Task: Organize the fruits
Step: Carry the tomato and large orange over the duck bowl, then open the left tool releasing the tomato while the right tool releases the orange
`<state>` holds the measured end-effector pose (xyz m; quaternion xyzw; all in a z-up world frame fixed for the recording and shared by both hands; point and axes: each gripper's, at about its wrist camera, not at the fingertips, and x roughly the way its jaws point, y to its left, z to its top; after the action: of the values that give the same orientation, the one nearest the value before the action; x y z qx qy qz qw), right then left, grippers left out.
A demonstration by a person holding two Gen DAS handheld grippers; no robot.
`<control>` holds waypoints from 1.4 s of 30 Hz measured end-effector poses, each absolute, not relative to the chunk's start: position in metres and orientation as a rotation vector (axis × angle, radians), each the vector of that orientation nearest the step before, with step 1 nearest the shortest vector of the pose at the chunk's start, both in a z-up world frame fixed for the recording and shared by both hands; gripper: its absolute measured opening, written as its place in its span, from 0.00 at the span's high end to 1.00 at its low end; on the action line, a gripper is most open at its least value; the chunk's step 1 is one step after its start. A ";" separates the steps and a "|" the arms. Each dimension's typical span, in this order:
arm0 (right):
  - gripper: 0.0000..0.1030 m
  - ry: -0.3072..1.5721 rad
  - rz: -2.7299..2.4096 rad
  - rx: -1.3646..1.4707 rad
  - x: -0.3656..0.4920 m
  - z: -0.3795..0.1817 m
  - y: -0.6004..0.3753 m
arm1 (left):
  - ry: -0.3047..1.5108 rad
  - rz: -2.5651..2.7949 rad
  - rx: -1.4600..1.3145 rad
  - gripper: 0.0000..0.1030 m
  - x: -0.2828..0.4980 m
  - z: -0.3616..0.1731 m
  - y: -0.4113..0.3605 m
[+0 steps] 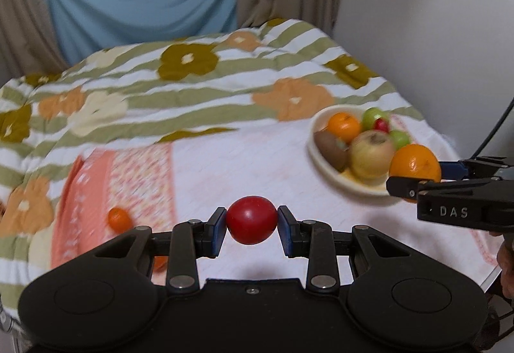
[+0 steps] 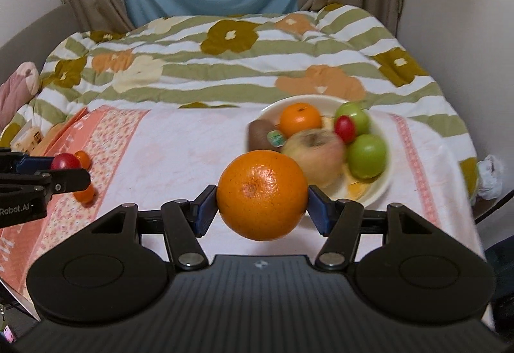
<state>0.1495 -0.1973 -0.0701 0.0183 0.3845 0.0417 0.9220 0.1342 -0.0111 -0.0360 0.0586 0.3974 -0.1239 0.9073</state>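
Both grippers loaded, fruit held clear above the cloth for transfer to the bowl.

Left to right: small orange citrus loose on the pink floral cloth, likely next; left gripper pads narrowly apart, clamped on a round red tomato-like fruit; right gripper spread wide, pinching a large round orange just short of the white fruit-filled bowl.

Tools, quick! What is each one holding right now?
Left tool: closed on the red fruit.
Right tool: closed on the big orange.
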 end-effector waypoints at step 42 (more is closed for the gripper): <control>0.27 0.833 0.200 -0.038 0.207 -0.108 -0.309 | 0.828 -0.198 0.067 0.03 0.200 -0.073 -0.122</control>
<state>0.2066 -0.3090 -0.1077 -0.0184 0.4037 0.0972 0.9095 0.2005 -0.1224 -0.0727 0.0324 0.4016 -0.0958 0.9102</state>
